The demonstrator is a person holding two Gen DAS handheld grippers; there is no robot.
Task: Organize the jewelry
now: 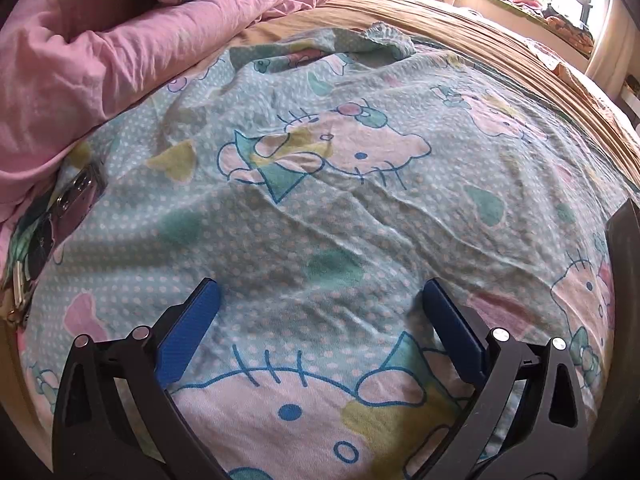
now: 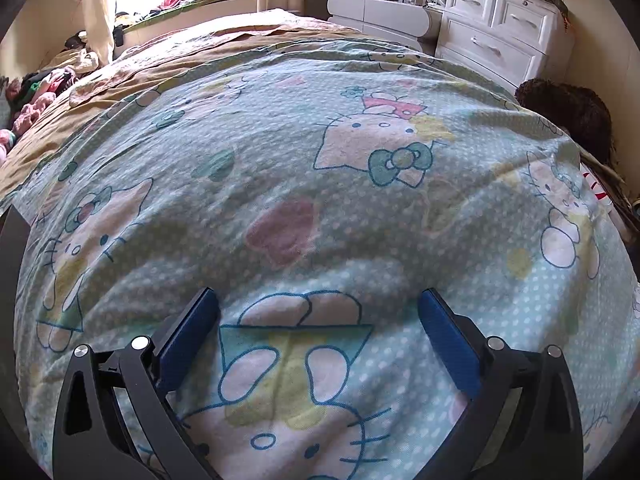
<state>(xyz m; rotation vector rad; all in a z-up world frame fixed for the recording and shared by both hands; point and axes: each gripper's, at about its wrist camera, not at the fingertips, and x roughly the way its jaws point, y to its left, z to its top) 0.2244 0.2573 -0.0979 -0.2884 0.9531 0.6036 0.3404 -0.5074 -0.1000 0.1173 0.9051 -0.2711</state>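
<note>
We see both the left gripper (image 1: 320, 292) and right gripper (image 2: 319, 300) spread wide, empty, over the teal cartoon-cat printed bedsheet (image 1: 360, 216); only the left view shows a dark metal-studded object (image 1: 76, 196) at that sheet's left edge.

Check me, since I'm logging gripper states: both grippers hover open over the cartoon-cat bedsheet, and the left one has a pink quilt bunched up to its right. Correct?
Not quite. In the left wrist view the pink quilt is bunched up to the left, not the right. The rest stands: the left gripper and the right gripper are both open over the cartoon-cat bedsheet, with nothing between the fingers.
</note>
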